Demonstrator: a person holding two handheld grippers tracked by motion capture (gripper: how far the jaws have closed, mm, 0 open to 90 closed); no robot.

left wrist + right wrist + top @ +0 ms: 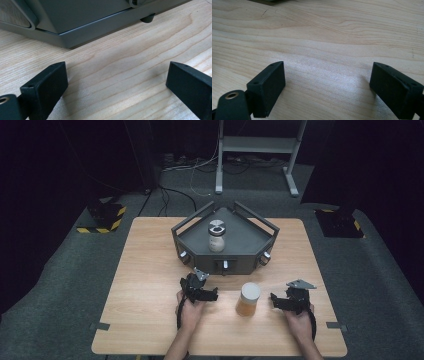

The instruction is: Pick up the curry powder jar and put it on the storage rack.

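Jar (248,299) with a white lid and amber contents is seen upright on the table (150,270), between the left gripper (212,295) and the right gripper (274,301), touched by neither. Both sets of jaws are held wide apart over bare wood. Beyond the left gripper, a grey tray (200,251) is seen.

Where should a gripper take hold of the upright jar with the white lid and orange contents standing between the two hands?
Probably the round orange body just below the white lid, approached level from the right gripper, whose open jaws already face the jar from its side.
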